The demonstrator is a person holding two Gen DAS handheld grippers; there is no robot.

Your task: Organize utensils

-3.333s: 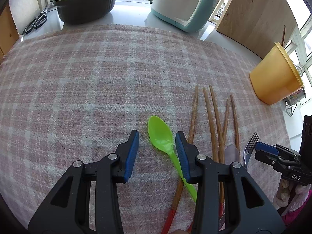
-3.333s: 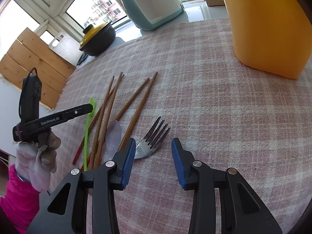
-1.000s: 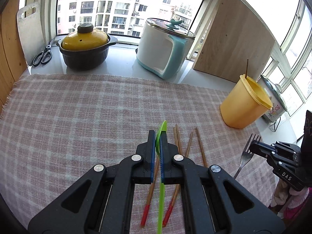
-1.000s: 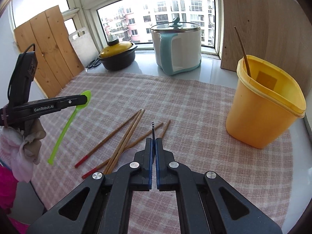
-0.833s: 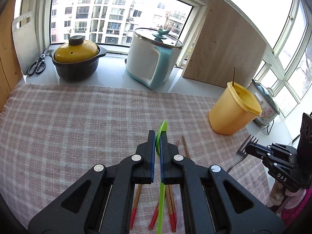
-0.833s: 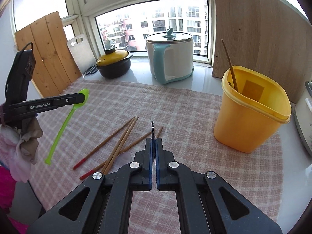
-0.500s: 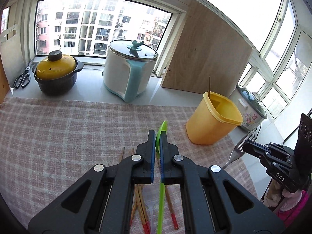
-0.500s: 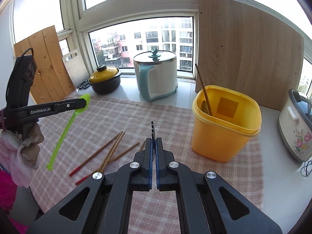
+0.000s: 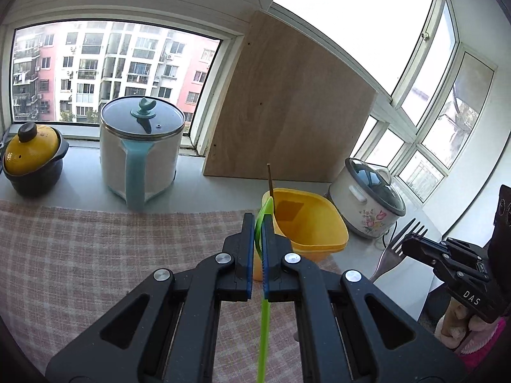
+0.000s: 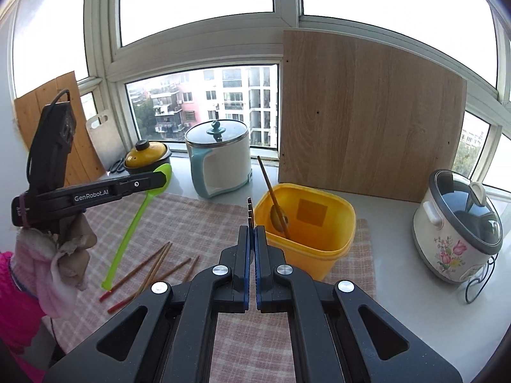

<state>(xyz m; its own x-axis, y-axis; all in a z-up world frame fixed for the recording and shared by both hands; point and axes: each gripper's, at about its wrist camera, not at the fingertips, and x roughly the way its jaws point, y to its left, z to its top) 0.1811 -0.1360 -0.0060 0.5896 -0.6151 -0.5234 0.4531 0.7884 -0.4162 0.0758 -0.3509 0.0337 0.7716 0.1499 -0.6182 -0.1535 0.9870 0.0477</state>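
The green spoon [image 9: 262, 319] was clamped in your left gripper [image 9: 258, 239], bowl poking out past the blue pads and the thin handle hanging down below the jaws. Your right gripper [image 10: 254, 239] was pinched just as tight on the fork [image 9: 394, 249], held edge-on so that only its tines showed above the pads in its own view. Both utensils were off the table and in the air, on the near side of the yellow tub [image 10: 319, 255].

You looked to be in the carrying step, with both pieces picked up and neither yet dropped in. The next move called for bringing each tip over the tub's open mouth, tilting it down and letting go one at a time, since the two grippers were close together and a wooden ladle [image 10: 274, 204] already leaned inside.

Below you, several chopsticks [image 10: 150, 268] lay loose on the pink checked cloth [image 9: 95, 255], waiting their turn. Behind the cloth ran a pale counter under the windows, carrying a white and teal pot [image 9: 140, 156], a small casserole with a yellow lid [image 9: 30, 162], a flowered rice cooker [image 10: 456, 223] and a wooden board [image 10: 367, 115] leaning upright.
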